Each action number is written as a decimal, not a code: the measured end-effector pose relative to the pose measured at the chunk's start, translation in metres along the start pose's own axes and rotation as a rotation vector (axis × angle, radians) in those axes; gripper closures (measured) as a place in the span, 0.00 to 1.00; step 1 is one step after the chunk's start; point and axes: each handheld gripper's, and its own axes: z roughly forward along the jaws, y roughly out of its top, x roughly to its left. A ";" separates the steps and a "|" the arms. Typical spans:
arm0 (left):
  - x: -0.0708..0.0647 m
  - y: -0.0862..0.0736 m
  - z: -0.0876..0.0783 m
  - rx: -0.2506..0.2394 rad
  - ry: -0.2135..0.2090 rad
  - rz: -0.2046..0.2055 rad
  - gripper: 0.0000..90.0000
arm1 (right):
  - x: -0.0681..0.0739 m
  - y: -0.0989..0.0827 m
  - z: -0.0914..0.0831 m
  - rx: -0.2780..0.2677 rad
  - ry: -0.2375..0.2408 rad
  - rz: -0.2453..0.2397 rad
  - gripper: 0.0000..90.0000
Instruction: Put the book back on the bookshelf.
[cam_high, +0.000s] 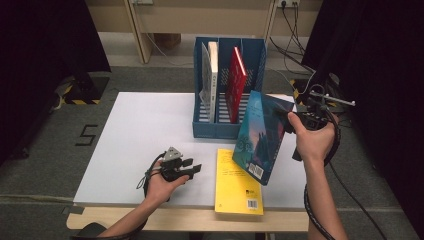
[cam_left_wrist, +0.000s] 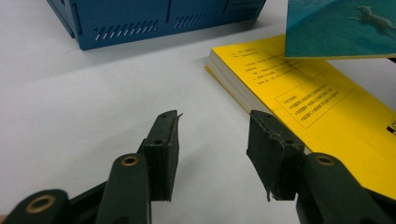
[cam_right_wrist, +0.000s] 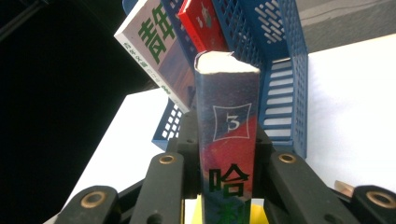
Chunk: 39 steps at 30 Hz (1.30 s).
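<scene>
Clamped the right tongs (cam_high: 285, 116) on the spine of the blue book (cam_high: 260, 135), one jaw on each cover. Held that book up off the white table (cam_high: 135, 135), just in front of the blue rack (cam_high: 205, 131), at its right end. Held it with the long side running up and down, but leaning a bit. Kept the top corner up by the rack's right slot and the bottom corner low, over the yellow book (cam_high: 239, 187). Could not tell whether touching that yellow book or just above it.

Looked along the right tongs and saw the spine facing back at the tongs, with the rack right behind the book. Saw a white book (cam_high: 212, 80) standing in the left slot and a red book (cam_high: 236, 85) leaning in the middle slot. Found the right slot looking free, though partly hidden behind the blue book.

Rested the left tongs (cam_high: 192, 167) low on the table, well apart from the rack. Kept their jaws apart, with nothing between them. Pointed them toward the yellow book, lying flat near the front edge of the table.

Judged the right hand far nearer to the rack, and already holding the book. Judged the next move this way: stand the book up straight, lift its bottom corner higher than the rack's front wall, then push it away and down into the right slot. Could catch on that front wall if kept leaning.
</scene>
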 end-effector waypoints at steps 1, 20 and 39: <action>0.000 0.000 0.000 0.000 -0.001 -0.003 0.58 | 0.001 0.000 0.000 -0.006 -0.006 -0.007 0.83; 0.002 -0.001 -0.001 -0.011 0.000 -0.009 0.57 | 0.011 0.011 -0.002 -0.055 -0.045 -0.061 0.83; 0.004 -0.004 -0.002 -0.007 0.006 -0.012 0.57 | 0.022 0.027 -0.007 -0.096 -0.067 -0.096 0.83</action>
